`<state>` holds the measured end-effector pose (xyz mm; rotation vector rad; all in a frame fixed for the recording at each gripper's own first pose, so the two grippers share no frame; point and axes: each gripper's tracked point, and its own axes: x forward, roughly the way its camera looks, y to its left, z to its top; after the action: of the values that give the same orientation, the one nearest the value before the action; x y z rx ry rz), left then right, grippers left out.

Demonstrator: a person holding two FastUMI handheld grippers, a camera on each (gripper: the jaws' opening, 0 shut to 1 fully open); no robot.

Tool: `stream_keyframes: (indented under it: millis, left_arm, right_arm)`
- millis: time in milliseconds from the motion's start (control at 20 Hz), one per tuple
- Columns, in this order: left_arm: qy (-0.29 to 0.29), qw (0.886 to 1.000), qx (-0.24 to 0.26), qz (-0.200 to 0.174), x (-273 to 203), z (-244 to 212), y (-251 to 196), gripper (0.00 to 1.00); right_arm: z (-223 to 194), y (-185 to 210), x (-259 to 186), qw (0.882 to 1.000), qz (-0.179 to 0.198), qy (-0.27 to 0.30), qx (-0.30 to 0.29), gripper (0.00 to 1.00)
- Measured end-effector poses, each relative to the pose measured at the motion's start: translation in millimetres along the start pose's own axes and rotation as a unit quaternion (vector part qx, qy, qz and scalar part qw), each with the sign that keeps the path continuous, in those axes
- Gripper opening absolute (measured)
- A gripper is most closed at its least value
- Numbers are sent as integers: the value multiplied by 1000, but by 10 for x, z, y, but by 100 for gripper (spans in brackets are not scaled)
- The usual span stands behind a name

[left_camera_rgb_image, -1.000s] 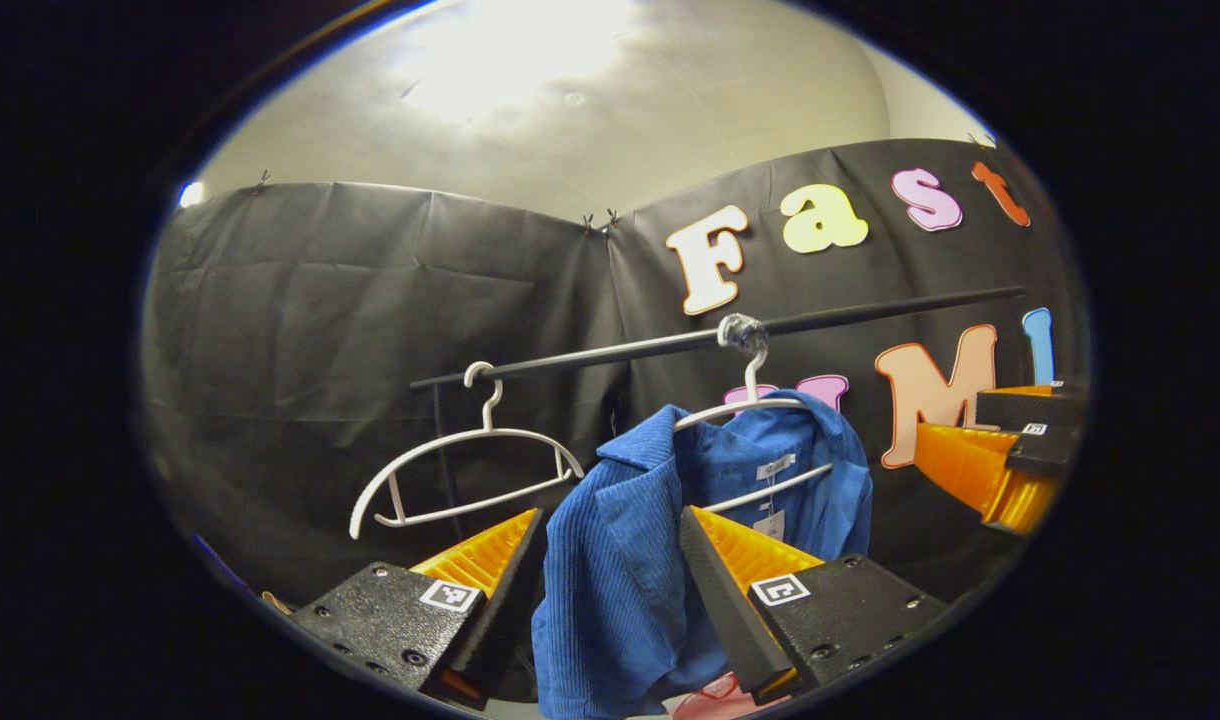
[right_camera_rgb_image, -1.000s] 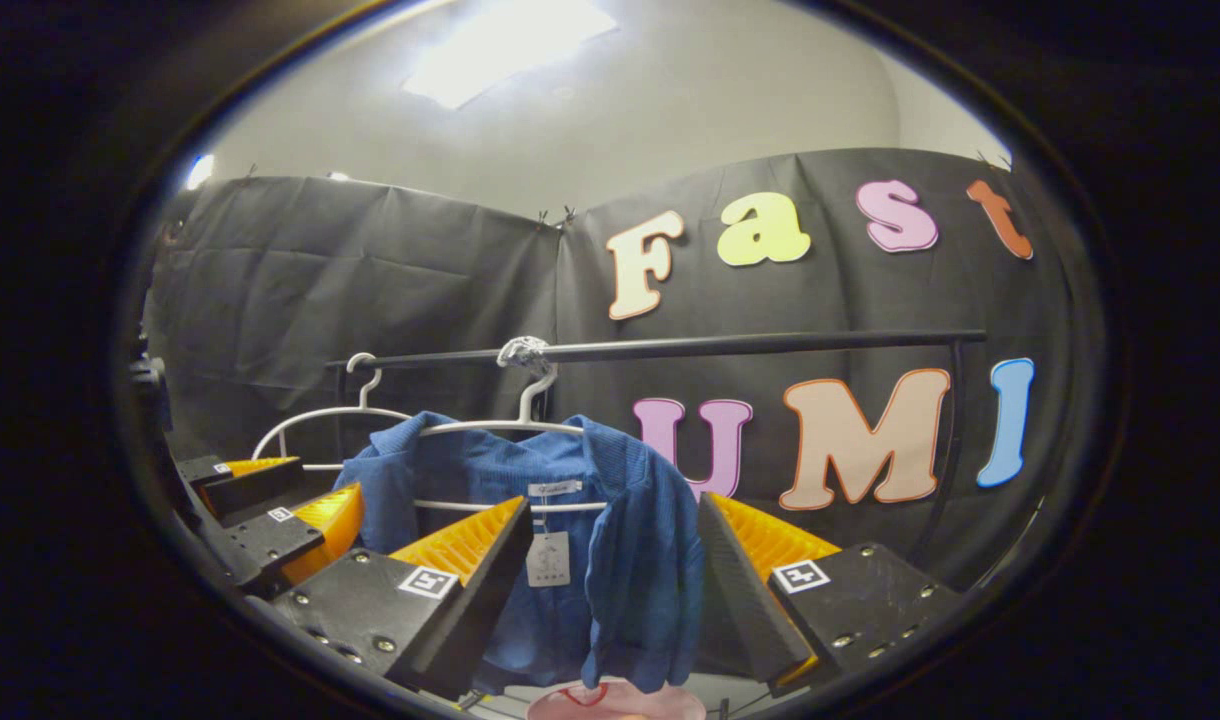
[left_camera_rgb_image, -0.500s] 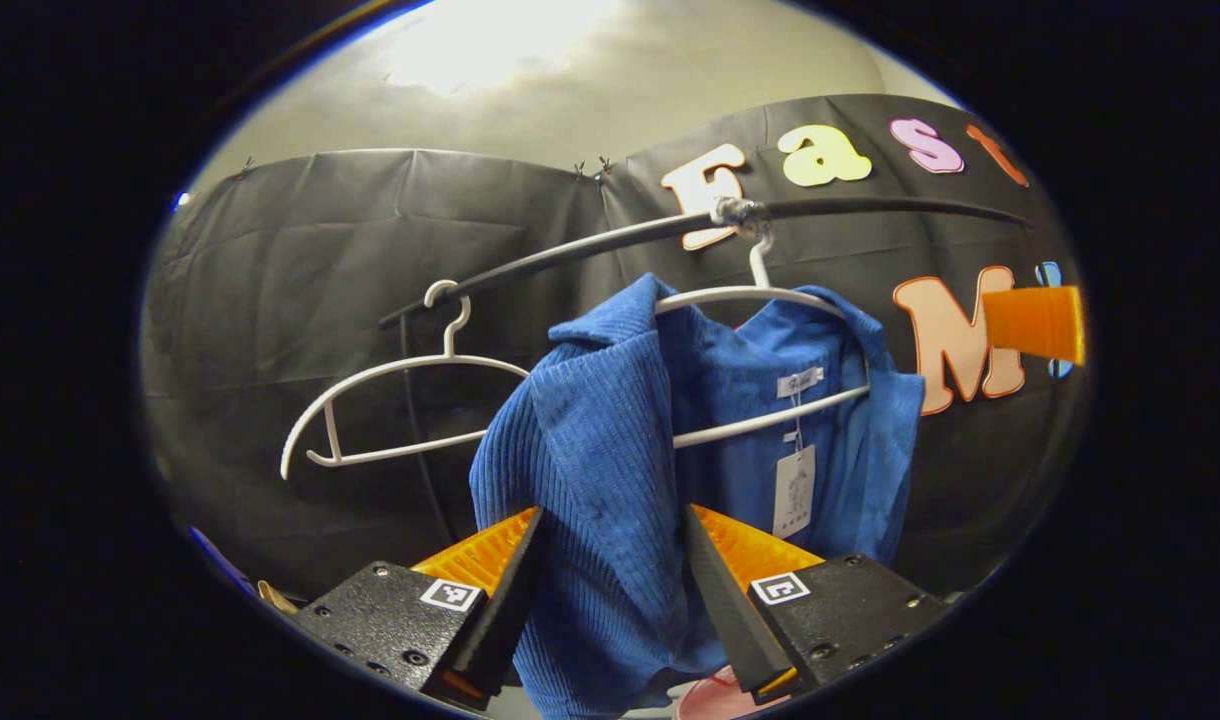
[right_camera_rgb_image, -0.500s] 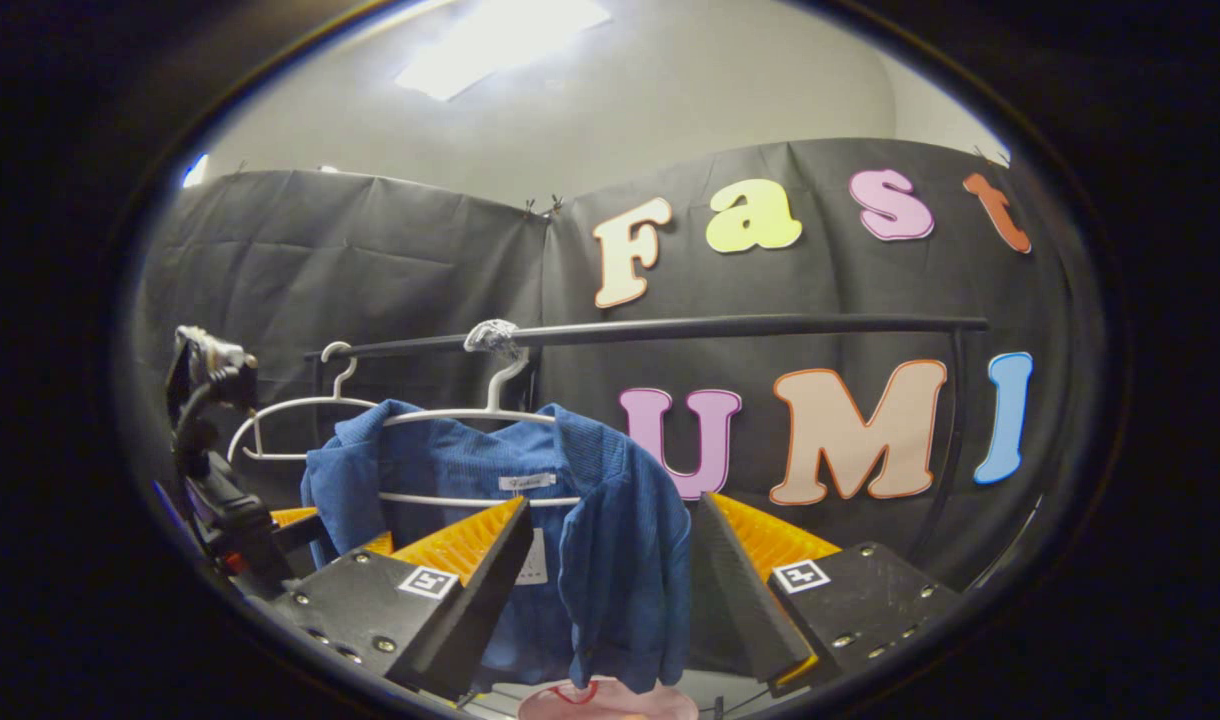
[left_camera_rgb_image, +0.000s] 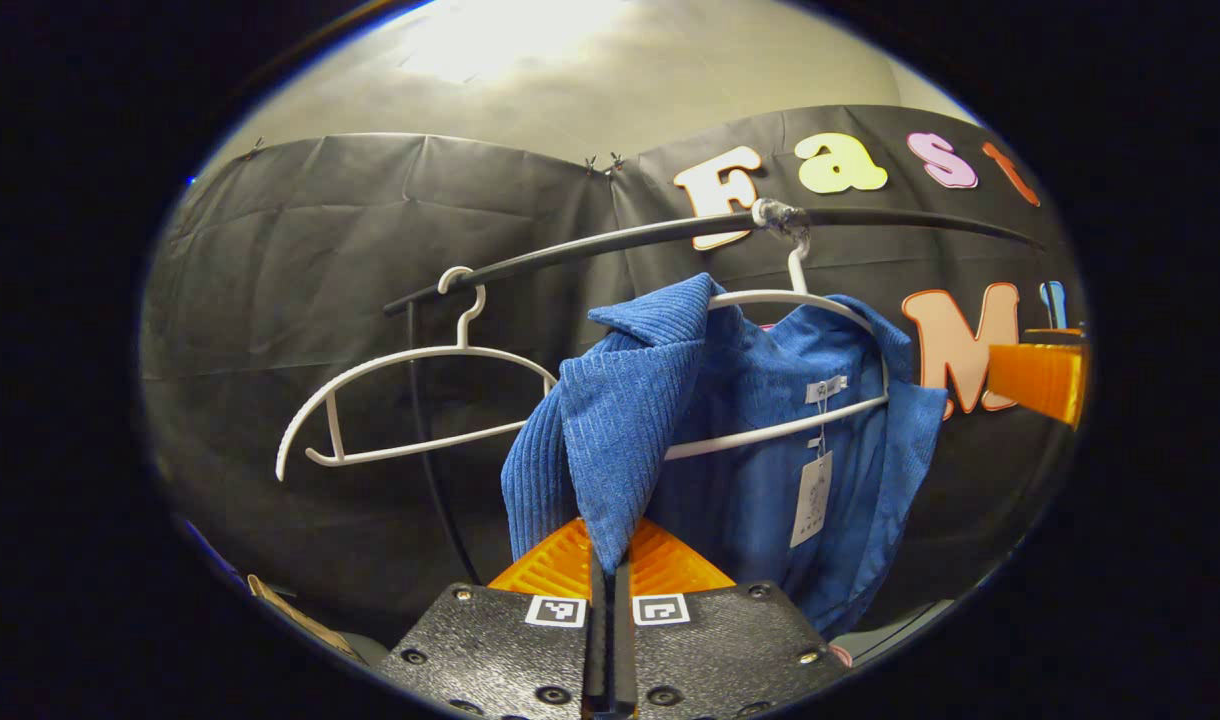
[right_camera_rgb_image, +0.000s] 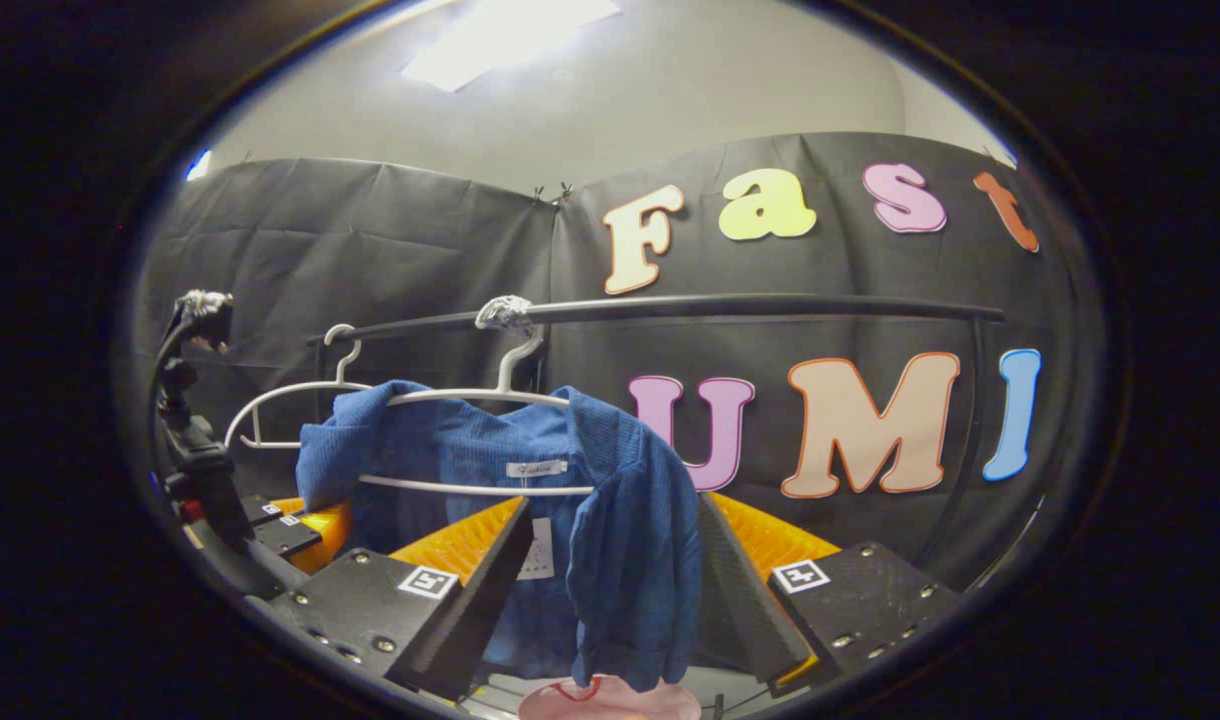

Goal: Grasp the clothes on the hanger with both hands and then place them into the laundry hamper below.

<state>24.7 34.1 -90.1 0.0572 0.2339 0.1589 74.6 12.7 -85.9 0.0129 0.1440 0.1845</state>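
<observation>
The blue corduroy shirt [left_camera_rgb_image: 670, 420] hung at the centre of the left gripper view, draped over a white hanger [left_camera_rgb_image: 790, 300] hooked on the black rail [left_camera_rgb_image: 590, 245] in the upper middle. Its near front panel drooped to the bottom centre, where the left gripper [left_camera_rgb_image: 607, 575] had its fingers pressed together on the tip of the cloth. In the right gripper view the same shirt [right_camera_rgb_image: 530, 500] sat left of centre, and its other front panel fell between the spread fingers of the right gripper [right_camera_rgb_image: 610, 560], which were not clamped on it.

The left pinch held only a thin corner, so a pull could have let the fabric slip free. With one side unheld, a one-sided tug would likely have dragged the hanger along the rail or swung it toward the empty hanger [left_camera_rgb_image: 410, 400] at centre left. The collar might also have snagged on the hanger's shoulder. A pink rim [right_camera_rgb_image: 610, 700] at the bottom edge was probably the hamper, though too little showed to tell.
</observation>
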Motion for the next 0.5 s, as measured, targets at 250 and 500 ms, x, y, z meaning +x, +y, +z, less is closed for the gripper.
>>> stream_keyframes:
  millis: [250, 500]
  left_arm:
    - [-27, 999, 2, -21, -172, 300, 108, 0]
    - [-49, 998, -16, -34, -253, 585, 256, 2]
  right_arm:
    - [-179, 105, 172, 1000, -6, 20, -1, 98]
    - [-369, 223, 391, 999, -26, 36, 2, 98]
